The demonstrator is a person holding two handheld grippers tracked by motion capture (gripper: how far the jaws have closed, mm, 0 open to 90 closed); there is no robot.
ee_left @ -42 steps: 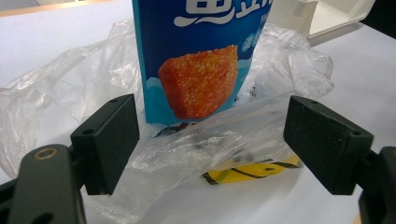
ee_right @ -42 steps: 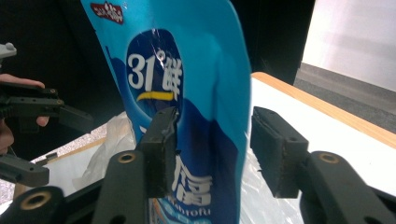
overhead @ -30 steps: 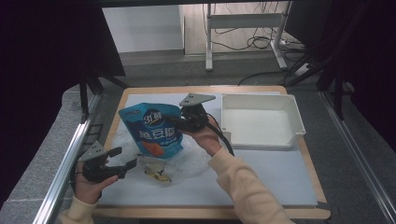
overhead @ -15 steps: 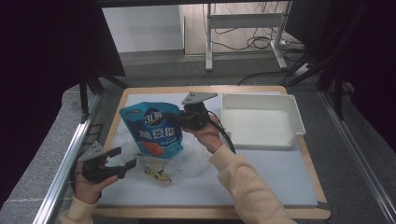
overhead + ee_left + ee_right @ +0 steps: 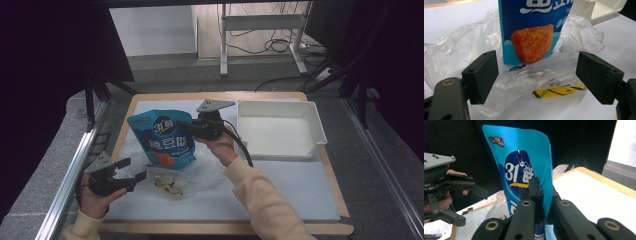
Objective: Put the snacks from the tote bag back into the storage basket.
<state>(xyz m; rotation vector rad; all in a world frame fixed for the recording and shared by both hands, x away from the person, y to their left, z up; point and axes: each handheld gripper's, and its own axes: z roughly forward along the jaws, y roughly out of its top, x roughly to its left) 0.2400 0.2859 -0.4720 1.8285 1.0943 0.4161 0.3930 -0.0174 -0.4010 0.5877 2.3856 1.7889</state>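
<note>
Between my right gripper's (image 5: 537, 195) jaws sits the edge of the blue snack pouch (image 5: 165, 140); they have just closed and pinch it, holding it upright over the white mat (image 5: 280, 185). My left gripper (image 5: 536, 75) stands wide open, holding nothing, with crumpled clear plastic bag (image 5: 531, 77) and a yellow packet (image 5: 556, 91) between its pads.

A white-topped table (image 5: 300, 195) bears a white tray (image 5: 280, 131), crumpled clear plastic (image 5: 205, 175) and a yellow packet (image 5: 167, 186).
</note>
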